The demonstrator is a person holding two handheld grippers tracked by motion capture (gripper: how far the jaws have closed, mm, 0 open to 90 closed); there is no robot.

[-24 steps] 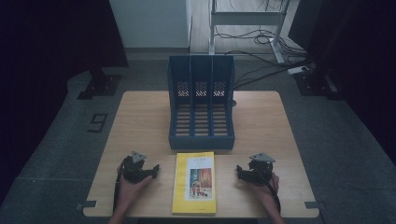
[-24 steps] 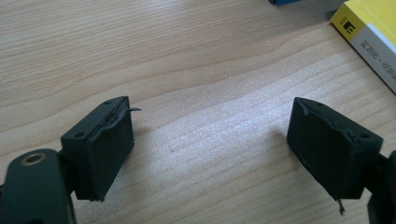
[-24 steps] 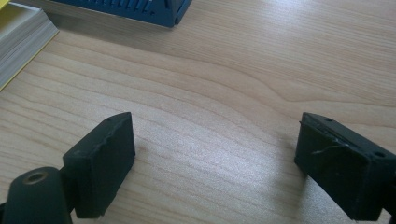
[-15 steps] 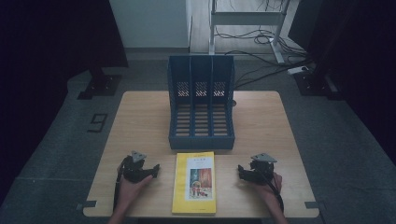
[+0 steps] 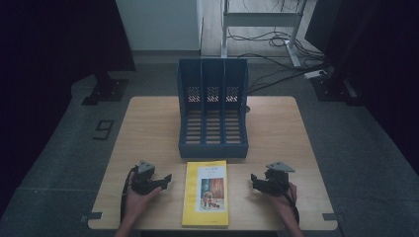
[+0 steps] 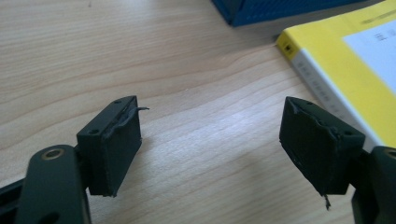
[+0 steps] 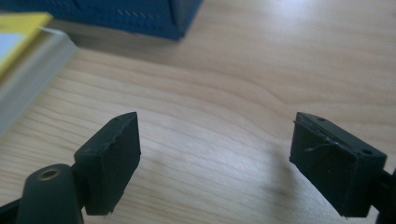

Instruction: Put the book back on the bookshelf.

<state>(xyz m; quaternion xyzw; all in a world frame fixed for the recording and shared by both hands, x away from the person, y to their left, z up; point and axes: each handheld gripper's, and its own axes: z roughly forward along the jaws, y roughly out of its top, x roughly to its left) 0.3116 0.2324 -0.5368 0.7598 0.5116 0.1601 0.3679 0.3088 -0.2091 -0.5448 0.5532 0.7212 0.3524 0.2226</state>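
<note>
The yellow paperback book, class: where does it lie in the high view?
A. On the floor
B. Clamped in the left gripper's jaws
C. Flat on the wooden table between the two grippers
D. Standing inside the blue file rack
C: the yellow paperback book lies flat on the wooden table, between the left gripper and the right gripper, in front of the blue file rack.

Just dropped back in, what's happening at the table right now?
A person sits at the wooden table with a gripper in each hand. The left gripper and the right gripper rest on the tabletop on either side of a yellow book, which lies flat near the front edge. Both sets of jaws stand open with nothing between them, and neither touches the book. Just behind the book stands a blue three-slot file rack, its slots empty.
</note>
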